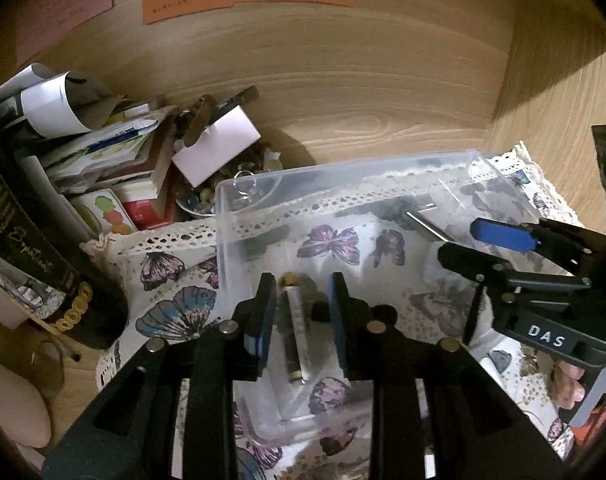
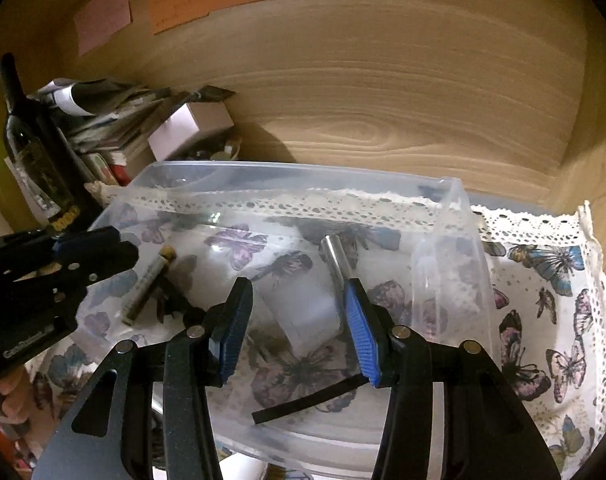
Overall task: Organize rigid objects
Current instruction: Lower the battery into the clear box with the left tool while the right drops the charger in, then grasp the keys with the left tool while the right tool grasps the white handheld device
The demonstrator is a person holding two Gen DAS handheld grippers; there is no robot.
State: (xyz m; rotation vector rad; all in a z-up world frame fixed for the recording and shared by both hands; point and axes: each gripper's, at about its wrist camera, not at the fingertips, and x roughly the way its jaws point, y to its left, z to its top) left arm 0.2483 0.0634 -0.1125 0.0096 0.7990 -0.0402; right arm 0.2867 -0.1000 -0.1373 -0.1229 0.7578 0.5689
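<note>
Your left tool (image 1: 301, 312) is spread wide with nothing clamped, hanging over the near end of the clear plastic bin (image 1: 343, 172), and the small gold-capped vial (image 1: 296, 328) lies flat on the bin floor right between its blue pads, not touching either one as far as I can see. Your right tool (image 2: 299, 328) is also gaping wide and carrying nothing, poised above the bin's middle; just ahead of its right finger lies the shiny metal cylinder (image 2: 337, 258), and below that finger a black strip (image 2: 307, 400) lies across the bin's near part. The vial sits off to the left of your right tool. The bin rests on a butterfly-print cloth (image 2: 543, 280) with a lace edge. Further out left of both tools you've got a dark wine bottle (image 2: 27, 136) and a messy stack of books and papers (image 1: 103, 152) against the wood wall (image 2: 383, 80).
</note>
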